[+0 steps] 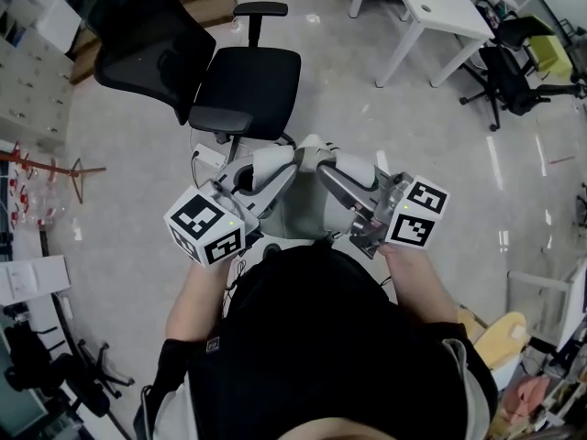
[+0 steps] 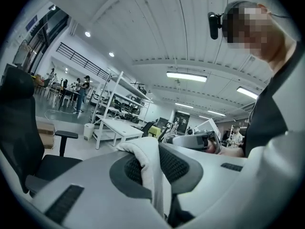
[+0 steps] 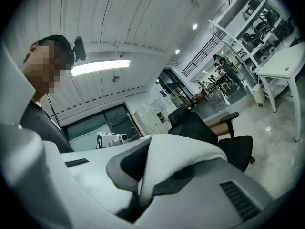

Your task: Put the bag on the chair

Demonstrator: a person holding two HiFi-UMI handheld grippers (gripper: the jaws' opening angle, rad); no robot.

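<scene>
– White cloth is getting pinched in both sets of jaws, right? Where's the bag (image 1: 303, 211) sitting at this point?

– Yep. The left hand-held gripper (image 2: 155, 171) is clamping down on a fold of the bag's white fabric, with the pads squeezing it from both sides. The right hand-held gripper (image 3: 147, 175) is doing the same with another fold. In the head view the two are pointing inward with their tips nearly meeting. The bag is hanging between them, up in the air right in front of the person's chest.

– So it's not resting on the chair (image 1: 248, 90)?

– Nope, it's hanging just short of it. The black chair is standing a bit further ahead on the pale floor (image 1: 385, 126), its mesh backrest off to the left of the seat.

– Anything going on behind that?

– Another black chair (image 1: 509, 71) is sitting off to the far right. Way back in the left gripper view, some people (image 2: 85, 92) are standing near metal shelving (image 2: 119, 104).
</scene>
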